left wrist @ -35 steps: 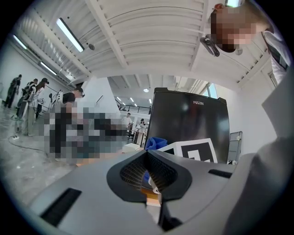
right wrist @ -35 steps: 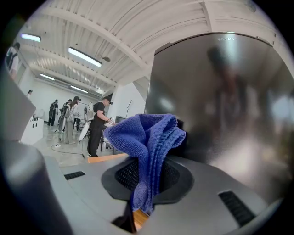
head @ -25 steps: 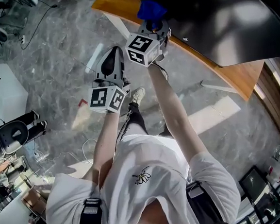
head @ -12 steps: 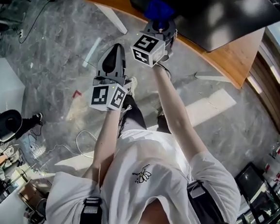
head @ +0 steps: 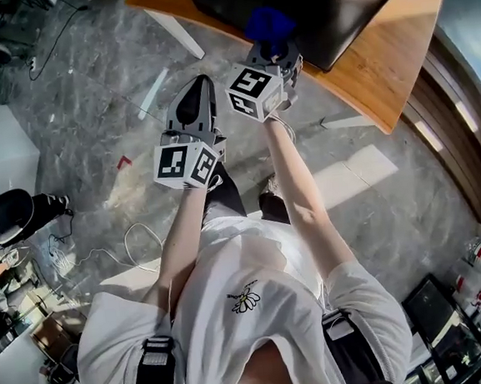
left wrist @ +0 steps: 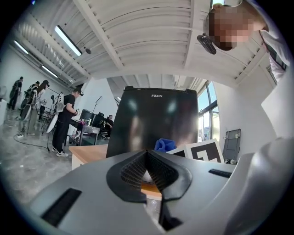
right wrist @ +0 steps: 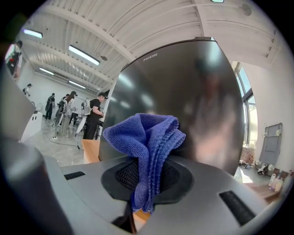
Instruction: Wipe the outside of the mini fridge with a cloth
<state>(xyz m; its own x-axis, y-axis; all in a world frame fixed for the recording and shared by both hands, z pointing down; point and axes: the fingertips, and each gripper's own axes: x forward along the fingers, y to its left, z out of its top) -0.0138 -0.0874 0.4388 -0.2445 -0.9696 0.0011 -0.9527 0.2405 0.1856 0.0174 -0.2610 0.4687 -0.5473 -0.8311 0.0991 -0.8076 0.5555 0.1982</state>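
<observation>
The blue cloth (right wrist: 146, 135) was pinched in the closed right gripper (right wrist: 143, 186), its bunched end held near the black fridge (right wrist: 193, 87) on the desk (head: 383, 53), apparently for wiping. The left gripper (left wrist: 148, 176) was held closed and empty, nearer.

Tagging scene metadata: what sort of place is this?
Probably an open lab or studio workspace, not a home: grey polished stone floor with loose white cables, white beamed ceiling with strip lights, people standing among equipment stands. The glossy black mini fridge sits on a wooden table.
</observation>
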